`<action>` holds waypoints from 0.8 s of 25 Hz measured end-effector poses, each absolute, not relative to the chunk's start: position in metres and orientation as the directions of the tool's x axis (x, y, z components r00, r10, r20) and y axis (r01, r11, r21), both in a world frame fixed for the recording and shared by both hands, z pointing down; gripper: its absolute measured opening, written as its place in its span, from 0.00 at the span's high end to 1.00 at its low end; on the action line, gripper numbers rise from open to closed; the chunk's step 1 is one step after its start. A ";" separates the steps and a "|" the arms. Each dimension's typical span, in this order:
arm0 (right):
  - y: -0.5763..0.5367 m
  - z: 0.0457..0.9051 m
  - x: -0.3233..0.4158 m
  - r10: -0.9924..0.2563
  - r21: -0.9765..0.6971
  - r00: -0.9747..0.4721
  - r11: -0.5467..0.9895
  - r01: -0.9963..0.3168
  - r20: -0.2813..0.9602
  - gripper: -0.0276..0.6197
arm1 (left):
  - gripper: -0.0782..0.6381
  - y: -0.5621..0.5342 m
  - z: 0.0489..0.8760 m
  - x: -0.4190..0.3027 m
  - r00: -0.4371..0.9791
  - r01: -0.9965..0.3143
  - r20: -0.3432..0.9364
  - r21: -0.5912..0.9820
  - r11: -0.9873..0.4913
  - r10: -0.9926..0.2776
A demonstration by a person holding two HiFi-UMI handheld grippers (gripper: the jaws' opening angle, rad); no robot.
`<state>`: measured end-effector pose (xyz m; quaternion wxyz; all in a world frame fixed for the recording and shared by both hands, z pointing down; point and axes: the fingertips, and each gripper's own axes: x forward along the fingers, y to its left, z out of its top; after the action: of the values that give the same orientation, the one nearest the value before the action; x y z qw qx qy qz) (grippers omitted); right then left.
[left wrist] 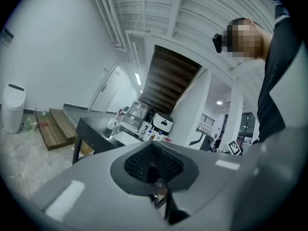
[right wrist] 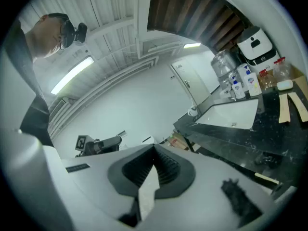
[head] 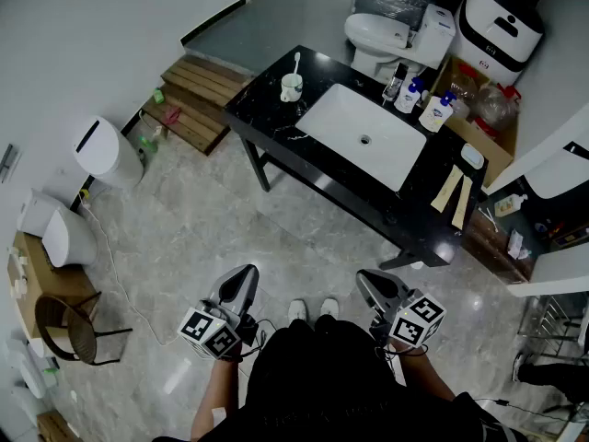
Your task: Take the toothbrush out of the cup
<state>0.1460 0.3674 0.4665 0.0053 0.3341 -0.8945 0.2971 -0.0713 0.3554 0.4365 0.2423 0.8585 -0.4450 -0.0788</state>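
Note:
A white cup [head: 292,87] stands on the left corner of the black counter [head: 276,122], far ahead of me, with a white toothbrush [head: 296,63] upright in it. Both grippers are held low by my body, well short of the counter. My left gripper [head: 241,280] has its jaws together with nothing in them, and so does my right gripper [head: 370,282]. In the left gripper view the shut jaws [left wrist: 153,148] point toward the distant cup [left wrist: 111,124]. The right gripper view has the shut jaws [right wrist: 154,150] below the small far cup [right wrist: 193,112].
A white sink [head: 363,134] is set in the counter, with soap bottles [head: 409,95] at its back and wooden strips [head: 455,194] on the right end. A toilet [head: 386,35] sits behind. On the floor at left are a wooden step [head: 193,104], a white bin [head: 106,152] and a chair [head: 64,325].

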 end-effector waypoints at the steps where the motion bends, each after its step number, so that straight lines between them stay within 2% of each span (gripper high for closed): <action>1: 0.368 0.469 0.149 -0.590 -0.522 -0.778 0.604 -0.602 0.214 0.94 | 0.88 0.356 0.441 -0.070 0.588 -0.736 0.091 0.472 -0.485 -0.803; 7: 0.364 0.480 0.171 -0.582 -0.505 -0.779 0.613 -0.608 0.231 0.94 | 0.88 0.352 0.438 -0.053 0.553 -0.761 0.105 0.468 -0.450 -0.826; 12: 0.358 0.485 0.181 -0.548 -0.525 -0.815 0.645 -0.556 0.189 0.94 | 0.88 0.362 0.448 -0.046 0.520 -0.803 0.165 0.430 -0.414 -0.838; 20: 0.345 0.498 0.188 -0.511 -0.526 -0.834 0.662 -0.535 0.205 0.94 | 0.88 0.367 0.446 -0.044 0.460 -0.826 0.165 0.440 -0.352 -0.873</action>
<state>0.1880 0.3445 0.4984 0.0199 0.2870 -0.9113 0.2946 -0.0442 0.3673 0.4462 0.2372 0.8207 -0.5174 -0.0493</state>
